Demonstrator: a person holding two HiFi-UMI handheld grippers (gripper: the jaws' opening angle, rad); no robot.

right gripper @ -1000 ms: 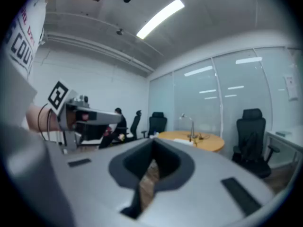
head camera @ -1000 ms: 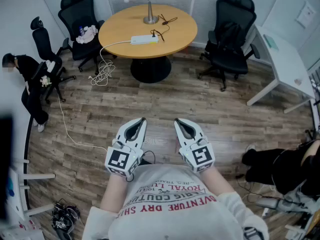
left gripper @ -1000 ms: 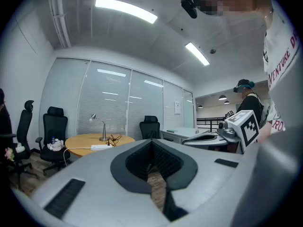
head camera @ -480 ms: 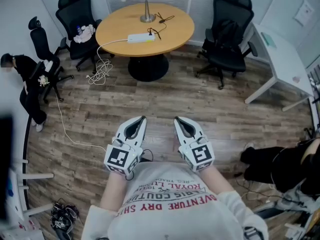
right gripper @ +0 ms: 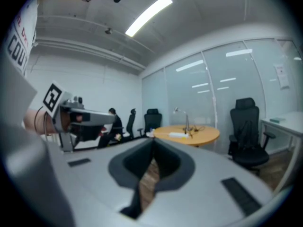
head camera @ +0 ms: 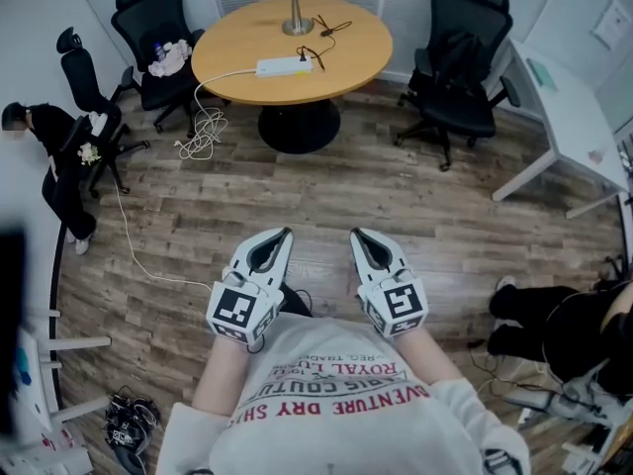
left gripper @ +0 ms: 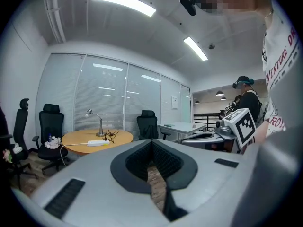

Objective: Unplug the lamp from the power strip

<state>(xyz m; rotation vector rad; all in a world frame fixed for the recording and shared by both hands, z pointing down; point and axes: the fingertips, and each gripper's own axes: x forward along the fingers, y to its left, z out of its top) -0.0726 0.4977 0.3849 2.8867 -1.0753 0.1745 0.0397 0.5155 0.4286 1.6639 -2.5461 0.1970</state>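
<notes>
A silver desk lamp point(head camera: 295, 13) stands at the far side of a round wooden table point(head camera: 346, 67) across the room. A white power strip point(head camera: 284, 66) lies on the table, with a black cord point(head camera: 315, 59) plugged into its right end. Both grippers are held close to the person's chest, far from the table. My left gripper point(head camera: 281, 236) is shut and holds nothing. My right gripper point(head camera: 358, 236) is shut too and also holds nothing. The left gripper view shows the lamp point(left gripper: 99, 124) and strip point(left gripper: 98, 143) small in the distance; the right gripper view shows the table point(right gripper: 203, 135) beyond its jaws.
Black office chairs stand at the table's left point(head camera: 158, 38) and right point(head camera: 465, 57). A white cable point(head camera: 203, 132) trails from the strip down onto the wood floor. A white desk point(head camera: 564, 107) is at the right. One person point(head camera: 59, 166) stands at the left, and another point(head camera: 564, 325) is at the right.
The head view has shifted a little, so the table sits slightly higher and further right in the frame. Both grippers stay shut in front of the chest.
</notes>
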